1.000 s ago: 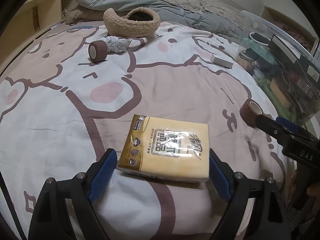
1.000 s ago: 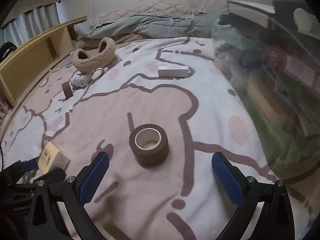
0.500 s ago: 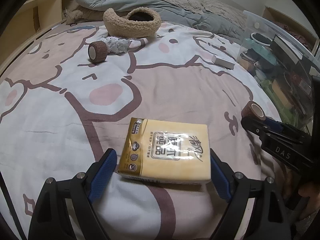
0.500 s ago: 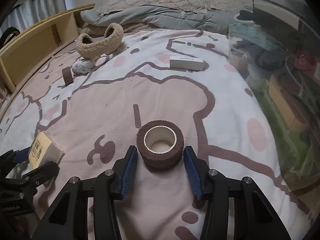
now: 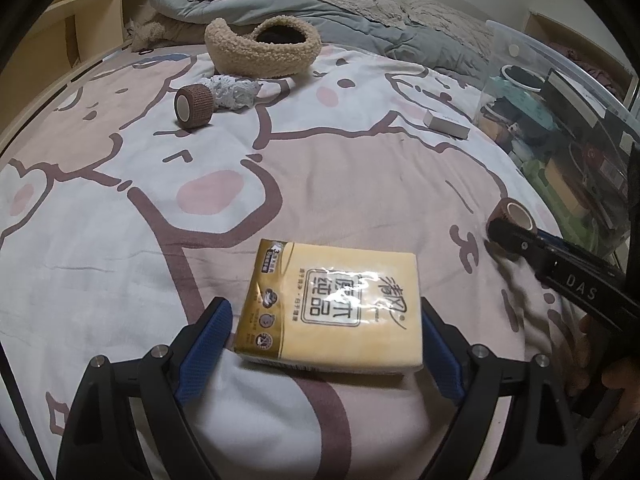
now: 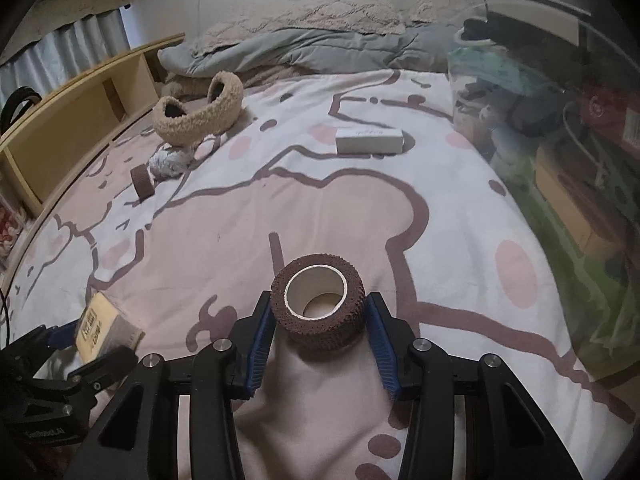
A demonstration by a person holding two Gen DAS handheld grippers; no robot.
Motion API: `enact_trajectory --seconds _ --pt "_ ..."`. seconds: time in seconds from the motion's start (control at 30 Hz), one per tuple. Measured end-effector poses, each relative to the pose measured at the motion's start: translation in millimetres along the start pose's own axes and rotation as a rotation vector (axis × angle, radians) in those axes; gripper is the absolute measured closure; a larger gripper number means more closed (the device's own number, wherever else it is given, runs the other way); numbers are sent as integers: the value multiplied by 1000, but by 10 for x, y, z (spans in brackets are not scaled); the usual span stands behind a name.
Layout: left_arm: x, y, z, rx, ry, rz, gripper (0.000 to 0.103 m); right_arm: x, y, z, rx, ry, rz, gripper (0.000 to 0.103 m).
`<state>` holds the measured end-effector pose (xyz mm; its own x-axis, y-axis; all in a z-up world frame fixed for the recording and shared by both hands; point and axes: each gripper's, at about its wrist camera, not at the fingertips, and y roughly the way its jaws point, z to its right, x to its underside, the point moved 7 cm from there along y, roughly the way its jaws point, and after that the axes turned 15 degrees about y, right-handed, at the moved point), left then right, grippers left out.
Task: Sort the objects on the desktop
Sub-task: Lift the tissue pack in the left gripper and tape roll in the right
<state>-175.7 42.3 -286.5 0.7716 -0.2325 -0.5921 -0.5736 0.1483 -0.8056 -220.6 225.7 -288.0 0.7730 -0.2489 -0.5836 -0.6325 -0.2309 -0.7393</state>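
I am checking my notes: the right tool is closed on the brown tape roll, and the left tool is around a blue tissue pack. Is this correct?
Not quite. The flat plastic-wrapped tissue pack is yellow, not blue, as the left wrist view shows. The right tool is closed on the brown tape roll, and the left tool is around the pack.

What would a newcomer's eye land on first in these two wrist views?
Probably the yellow tissue pack, lying on the cartoon bedsheet between the open left gripper. Next, the brown bandage roll, pinched between the fingers of the right gripper, whose jaws have just been closing. A crammed clear storage bin stands at the right.
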Motion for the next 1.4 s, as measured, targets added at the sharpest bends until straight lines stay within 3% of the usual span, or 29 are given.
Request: enact_trajectory --seconds 0.27,0.4,0.9,1.17,1.4 --pt "-23 -15 -50 48 -58 17 12 14 -12 -61 5 -29 8 58" --pt "-40 -46 -98 61 -87 25 26 26 3 -61 5 -22 -1 58" --pt "32 -84 -35 15 -17 0 28 12 -65 -45 7 4 11 58" --pt "-5 -156 -98 -2 -44 17 29 70 -336 -199 -65 17 18 58" --pt "-63 -472 -106 -20 -59 80 29 106 -621 -327 -120 7 40 58"
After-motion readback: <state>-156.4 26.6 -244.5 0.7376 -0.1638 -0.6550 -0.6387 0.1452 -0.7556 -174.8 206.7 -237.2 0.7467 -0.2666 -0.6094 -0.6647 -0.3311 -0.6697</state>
